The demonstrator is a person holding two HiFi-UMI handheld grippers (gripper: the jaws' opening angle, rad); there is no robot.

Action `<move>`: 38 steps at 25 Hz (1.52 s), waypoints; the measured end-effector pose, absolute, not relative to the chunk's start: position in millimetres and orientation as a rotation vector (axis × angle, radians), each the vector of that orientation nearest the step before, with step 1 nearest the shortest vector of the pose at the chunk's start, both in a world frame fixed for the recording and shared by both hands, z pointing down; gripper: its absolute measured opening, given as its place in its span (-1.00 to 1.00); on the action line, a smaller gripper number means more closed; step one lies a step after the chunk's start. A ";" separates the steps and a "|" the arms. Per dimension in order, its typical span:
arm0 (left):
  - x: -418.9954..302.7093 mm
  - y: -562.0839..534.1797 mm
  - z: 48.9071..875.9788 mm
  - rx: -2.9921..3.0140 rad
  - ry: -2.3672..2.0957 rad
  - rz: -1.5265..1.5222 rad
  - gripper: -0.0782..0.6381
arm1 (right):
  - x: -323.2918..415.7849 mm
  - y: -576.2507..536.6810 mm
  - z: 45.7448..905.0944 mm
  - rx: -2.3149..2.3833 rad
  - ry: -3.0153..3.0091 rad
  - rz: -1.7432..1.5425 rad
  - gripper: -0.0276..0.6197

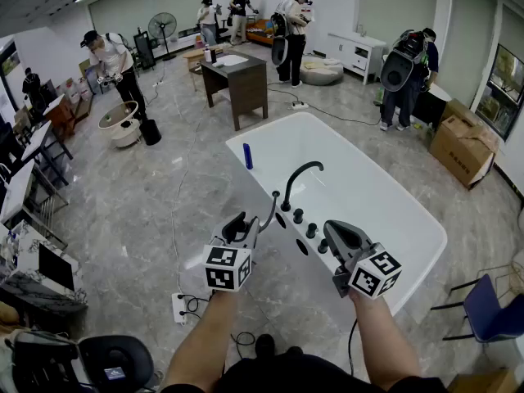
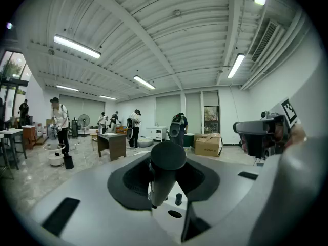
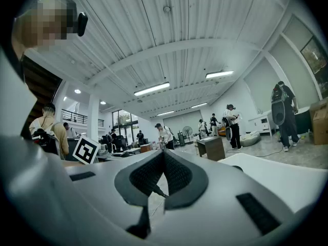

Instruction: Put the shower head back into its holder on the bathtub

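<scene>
Glossy white bathtub (image 1: 377, 203); matt black shower head (image 2: 167, 158), possibly metal; polished marble-look floor (image 1: 123, 211)

White bathtub (image 1: 393, 195), black fittings, grey marbled floor (image 1: 164, 203)

The shower head (image 2: 166, 160) was black, as were the curved tap (image 1: 300, 177) and the knobs (image 1: 311, 230) along the bathtub's near rim; a small blue object (image 1: 248, 155) showed near its far left corner. The left gripper (image 1: 242, 229) and right gripper (image 1: 342, 237) were grey with darker, finely ribbed pads, and each carried a white cube patterned with black square markers. Beyond the bathtub, a desk (image 1: 237, 76) was dark brown, a cardboard box (image 1: 463, 146) tan and a chair (image 1: 487, 309) blue.
</scene>
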State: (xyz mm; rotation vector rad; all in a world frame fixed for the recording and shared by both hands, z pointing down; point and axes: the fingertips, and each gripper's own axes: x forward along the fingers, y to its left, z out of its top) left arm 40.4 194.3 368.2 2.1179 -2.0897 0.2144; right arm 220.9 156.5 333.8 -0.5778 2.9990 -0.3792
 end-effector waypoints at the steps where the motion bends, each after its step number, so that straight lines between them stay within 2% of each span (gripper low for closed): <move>1: 38.9 193.6 368.8 2.119 -2.088 0.216 -0.40 | 219.1 155.7 334.1 -0.579 3.000 -0.376 -0.87; 17: 25.5 194.1 370.7 2.136 -2.072 0.173 -0.40 | 209.3 154.0 330.4 -0.596 2.969 -0.408 -0.87; 38: -42.8 204.2 366.5 2.165 -2.050 0.082 -0.40 | 135.4 166.8 333.7 -0.606 2.980 -0.494 -0.86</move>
